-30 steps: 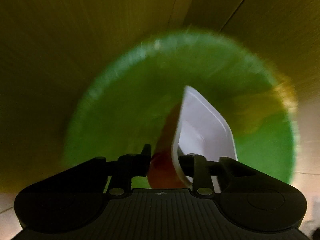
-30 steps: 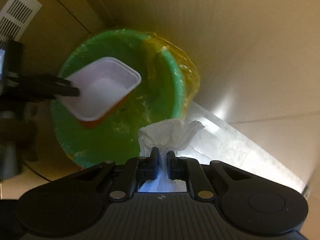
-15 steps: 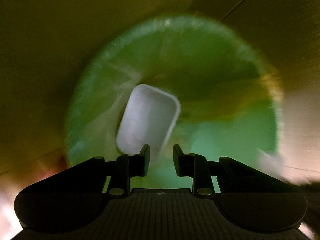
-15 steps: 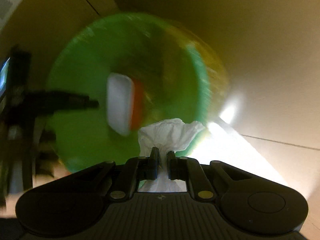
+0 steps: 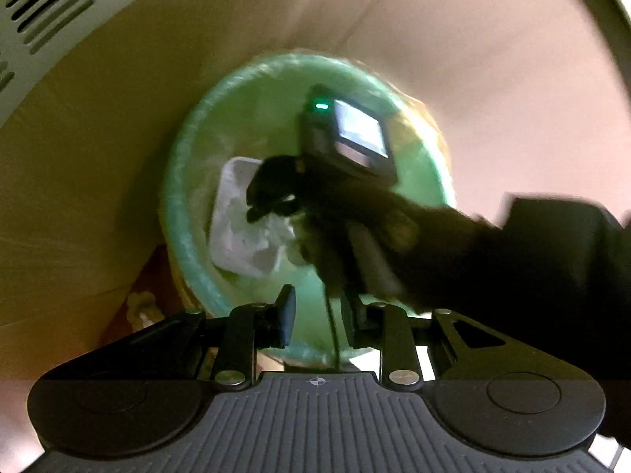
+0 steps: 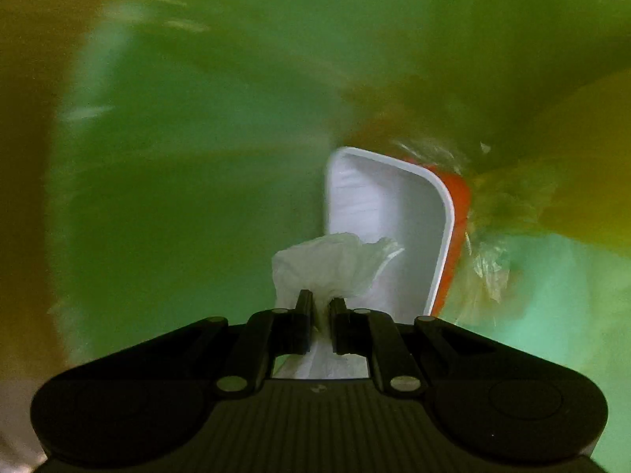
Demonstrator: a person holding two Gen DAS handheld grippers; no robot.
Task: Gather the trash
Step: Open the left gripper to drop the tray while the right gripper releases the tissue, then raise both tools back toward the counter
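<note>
Filling most of both views was the green bin [image 5: 185, 181], lined with a thin clear bag, its mouth open toward the cameras. It stood on the floor against a pale wall, with a slotted vent panel [image 5: 43, 12] off at ten o'clock in the left wrist view.

Inside it lay the white tub [image 6: 390, 220] with its orange outer side, tipped on edge and resting at about three o'clock from the right claw [image 6: 318, 307]. That piece of trash looked already delivered.

Next in size, the left claw [image 5: 317, 311] hung above the rim, its jaws parted to a middling gap and nothing between them, so its part of the job appeared finished.

The right claw was down inside the bin's mouth, jaws pinched narrow on a crumpled white tissue [image 6: 335, 264], which touched or hung just in front of the tub.

Judging by this, the step in hand was dropping the tissue. The next move called only for spreading those jaws so the tissue fell beside the tub, then lifting clear without snagging the liner.
</note>
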